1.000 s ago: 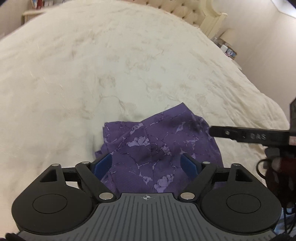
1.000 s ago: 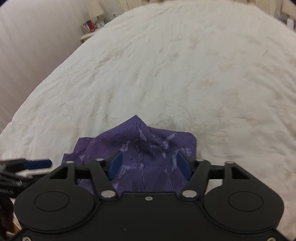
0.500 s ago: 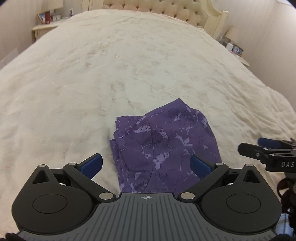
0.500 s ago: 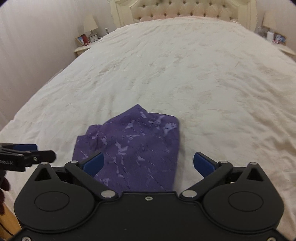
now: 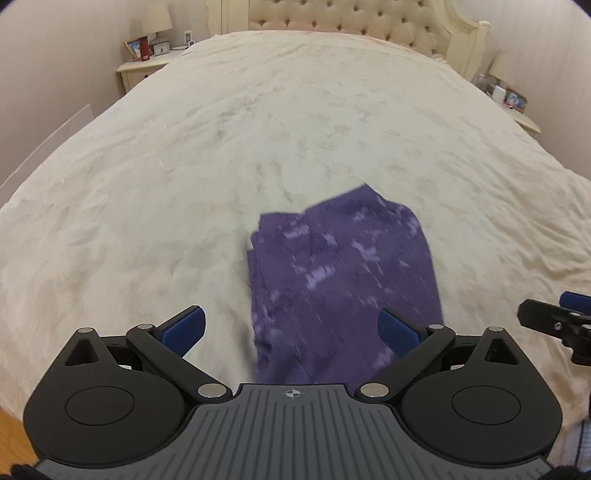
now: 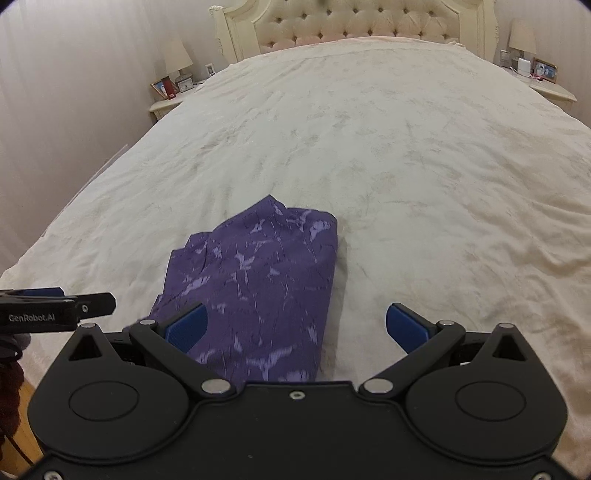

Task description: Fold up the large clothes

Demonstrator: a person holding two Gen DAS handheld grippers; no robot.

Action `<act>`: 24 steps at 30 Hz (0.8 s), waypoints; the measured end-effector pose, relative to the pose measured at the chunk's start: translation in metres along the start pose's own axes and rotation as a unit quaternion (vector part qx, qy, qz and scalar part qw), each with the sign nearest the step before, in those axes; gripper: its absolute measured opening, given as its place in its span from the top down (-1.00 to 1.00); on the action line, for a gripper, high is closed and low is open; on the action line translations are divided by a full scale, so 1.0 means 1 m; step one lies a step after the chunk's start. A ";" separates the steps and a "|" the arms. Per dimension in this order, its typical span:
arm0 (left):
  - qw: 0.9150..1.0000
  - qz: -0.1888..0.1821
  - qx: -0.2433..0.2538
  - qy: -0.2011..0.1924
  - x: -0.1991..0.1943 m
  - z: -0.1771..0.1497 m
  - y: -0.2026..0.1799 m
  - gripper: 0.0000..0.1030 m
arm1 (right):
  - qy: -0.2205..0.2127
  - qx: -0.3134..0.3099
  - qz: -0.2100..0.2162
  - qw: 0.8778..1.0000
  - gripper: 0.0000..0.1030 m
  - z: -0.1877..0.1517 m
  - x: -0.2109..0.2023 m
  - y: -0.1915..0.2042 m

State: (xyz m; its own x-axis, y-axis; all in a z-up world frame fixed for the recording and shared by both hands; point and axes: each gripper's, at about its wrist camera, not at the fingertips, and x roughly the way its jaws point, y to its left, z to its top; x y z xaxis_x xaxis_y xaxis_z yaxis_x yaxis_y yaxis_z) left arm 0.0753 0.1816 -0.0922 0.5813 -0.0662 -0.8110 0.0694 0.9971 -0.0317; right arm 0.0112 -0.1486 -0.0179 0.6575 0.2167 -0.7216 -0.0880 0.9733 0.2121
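Observation:
A purple patterned garment (image 5: 340,280) lies folded into a compact stack on the cream bedspread (image 5: 258,129), near the foot of the bed. It also shows in the right wrist view (image 6: 258,288). My left gripper (image 5: 291,326) is open and empty, raised above and behind the garment's near left part. My right gripper (image 6: 297,326) is open and empty, above the garment's near right edge. The right gripper's fingers (image 5: 554,321) show at the right edge of the left wrist view, and the left gripper's fingers (image 6: 55,310) show at the left of the right wrist view.
A tufted headboard (image 6: 369,22) stands at the far end of the bed. A nightstand with a lamp and picture frames (image 6: 173,88) is at the far left, another nightstand (image 6: 543,81) at the far right. Wood floor (image 5: 11,424) shows below the bed's near edge.
Both grippers opened and let go of the garment, then pulled back and up toward the foot of the bed. The garment now lies folded on the bedspread.

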 end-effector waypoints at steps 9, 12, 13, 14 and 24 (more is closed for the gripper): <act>1.000 0.011 0.007 0.021 -0.026 -0.032 -0.016 -0.96 | -0.004 -0.004 -0.004 1.000 -0.99 -0.028 -0.032 0.011; 0.999 0.028 0.020 0.015 -0.035 -0.038 -0.018 -0.95 | -0.003 0.013 -0.003 1.000 -0.99 -0.037 -0.038 0.013; 0.999 0.026 0.021 0.014 -0.037 -0.039 -0.018 -0.96 | -0.003 0.018 -0.005 1.000 -0.99 -0.040 -0.039 0.014; 0.999 0.022 0.020 0.014 -0.040 -0.040 -0.018 -0.95 | -0.003 0.021 -0.010 1.000 -0.99 -0.042 -0.041 0.015; 1.000 0.011 0.016 0.017 -0.050 -0.050 -0.011 -0.96 | -0.009 0.033 -0.043 0.998 -0.99 -0.053 -0.057 0.020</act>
State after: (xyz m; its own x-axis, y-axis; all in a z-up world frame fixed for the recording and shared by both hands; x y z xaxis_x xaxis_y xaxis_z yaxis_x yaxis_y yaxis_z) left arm 0.0052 0.1756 -0.0807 0.5543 -0.0427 -0.8312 0.0830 0.9965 0.0042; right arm -0.0679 -0.1370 -0.0076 0.6732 0.1301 -0.7279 0.0181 0.9812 0.1922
